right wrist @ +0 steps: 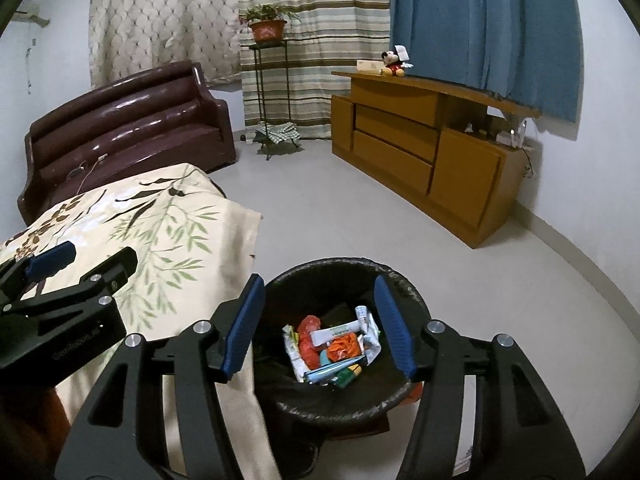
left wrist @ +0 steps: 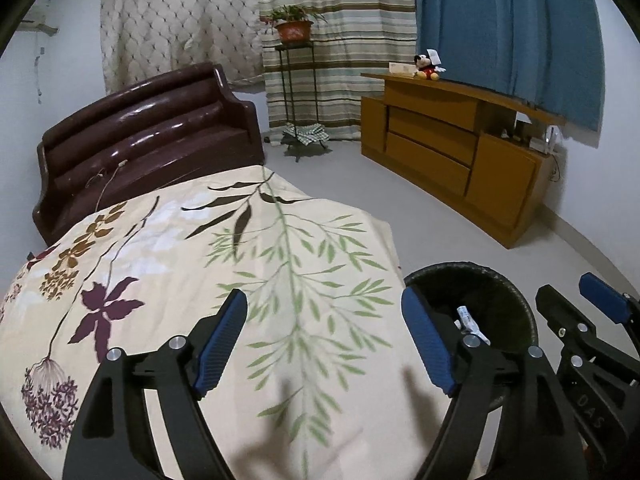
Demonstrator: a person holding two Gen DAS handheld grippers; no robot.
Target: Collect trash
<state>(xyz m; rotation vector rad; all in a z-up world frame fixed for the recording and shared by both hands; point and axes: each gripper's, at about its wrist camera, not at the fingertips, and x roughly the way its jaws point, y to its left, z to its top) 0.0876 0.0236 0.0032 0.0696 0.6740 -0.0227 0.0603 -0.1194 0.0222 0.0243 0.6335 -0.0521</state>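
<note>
1. The left gripper [left wrist: 326,344] hangs over a bed covered by a cream floral bedspread [left wrist: 200,248]. Its blue-padded fingers stand wide apart with nothing between them.
2. The right gripper [right wrist: 318,322] hangs over a black trash bin [right wrist: 404,394] that stands on the pale floor just right of the bed. Its fingers are also spread apart and hold nothing.
3. Inside the bin lies the collected trash [right wrist: 334,350]: crumpled white wrappers, orange and red scraps, and a small blue and green packet, piled together at the bottom.
4. From the left wrist view, the bin sits at the near right, with a white scrap visible inside it.
5. Far left, a dark brown sofa [left wrist: 148,128] stands against the wall.
6. Far centre, a potted plant [left wrist: 294,26] sits on a tall thin stand before striped curtains.
7. Far right, a wooden cabinet [left wrist: 452,148] holds a small plush toy [left wrist: 426,67] under a blue curtain.
</note>
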